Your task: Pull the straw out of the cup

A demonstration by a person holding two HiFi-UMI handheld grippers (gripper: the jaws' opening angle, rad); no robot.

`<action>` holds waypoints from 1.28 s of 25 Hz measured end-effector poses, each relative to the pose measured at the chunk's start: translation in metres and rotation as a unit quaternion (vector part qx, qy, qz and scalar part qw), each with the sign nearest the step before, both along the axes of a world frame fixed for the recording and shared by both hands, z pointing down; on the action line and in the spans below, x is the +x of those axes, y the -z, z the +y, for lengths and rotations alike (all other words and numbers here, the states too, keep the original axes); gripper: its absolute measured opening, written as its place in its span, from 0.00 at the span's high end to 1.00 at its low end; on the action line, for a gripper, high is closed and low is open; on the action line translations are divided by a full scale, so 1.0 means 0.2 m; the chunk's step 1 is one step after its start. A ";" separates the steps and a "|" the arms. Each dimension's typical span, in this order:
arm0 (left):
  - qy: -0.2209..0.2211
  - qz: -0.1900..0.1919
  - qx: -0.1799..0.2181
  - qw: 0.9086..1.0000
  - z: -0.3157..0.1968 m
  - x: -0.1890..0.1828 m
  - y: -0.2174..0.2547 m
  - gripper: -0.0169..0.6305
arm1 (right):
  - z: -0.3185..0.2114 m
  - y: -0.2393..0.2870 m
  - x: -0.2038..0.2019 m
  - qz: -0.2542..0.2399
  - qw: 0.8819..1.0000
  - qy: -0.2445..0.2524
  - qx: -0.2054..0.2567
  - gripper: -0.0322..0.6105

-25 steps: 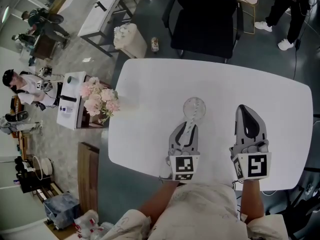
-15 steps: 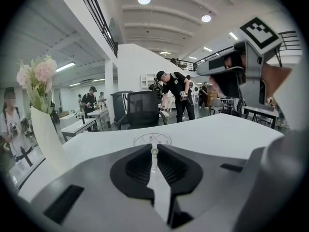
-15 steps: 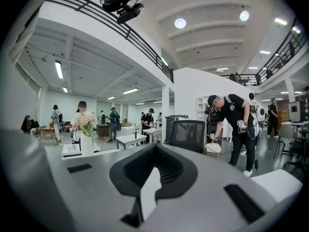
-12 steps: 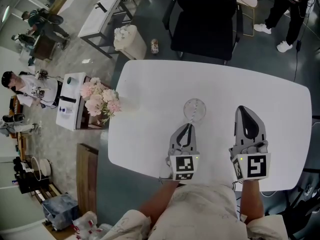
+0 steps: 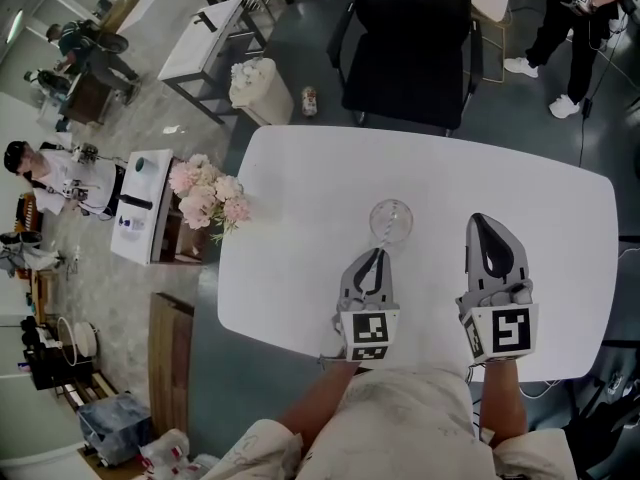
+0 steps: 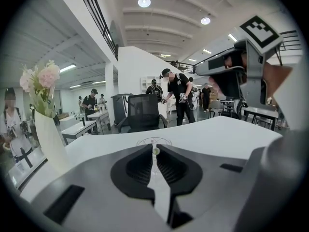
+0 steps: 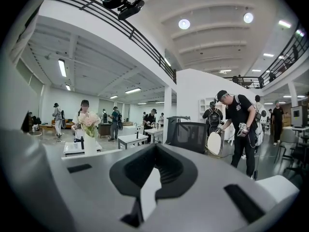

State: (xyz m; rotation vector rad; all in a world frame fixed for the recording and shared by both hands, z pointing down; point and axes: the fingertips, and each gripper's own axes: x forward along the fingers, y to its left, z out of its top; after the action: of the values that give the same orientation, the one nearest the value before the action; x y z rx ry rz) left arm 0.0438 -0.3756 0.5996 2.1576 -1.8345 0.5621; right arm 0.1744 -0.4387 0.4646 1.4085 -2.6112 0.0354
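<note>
Left gripper (image 5: 377,255) pinching straw (image 6: 155,150) by tip, cup (image 5: 390,220) standing just ahead on table (image 5: 300,188). Right gripper (image 5: 485,220) resting alongside, pressed together, gripping nothing.

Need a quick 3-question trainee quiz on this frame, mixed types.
1. True or false: the left gripper is shut on the straw.
2. Where does the cup stand? A: on the table, just ahead of the left gripper. B: on a tray. C: on a stool.
3. Fill in: the right gripper is shut and holds ____.
Key: 1 true; 2 A; 3 nothing.
</note>
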 end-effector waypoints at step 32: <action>-0.014 0.022 0.177 0.984 0.44 -0.56 0.86 0.94 | 0.64 0.40 -0.40 0.032 0.995 -0.041 0.088 0.95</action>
State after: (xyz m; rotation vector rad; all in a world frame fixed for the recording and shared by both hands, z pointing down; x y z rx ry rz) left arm -0.0686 -0.2872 0.4282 2.3949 -2.0079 0.1998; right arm 0.0935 -0.3105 0.3840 1.5443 -2.5573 -0.2302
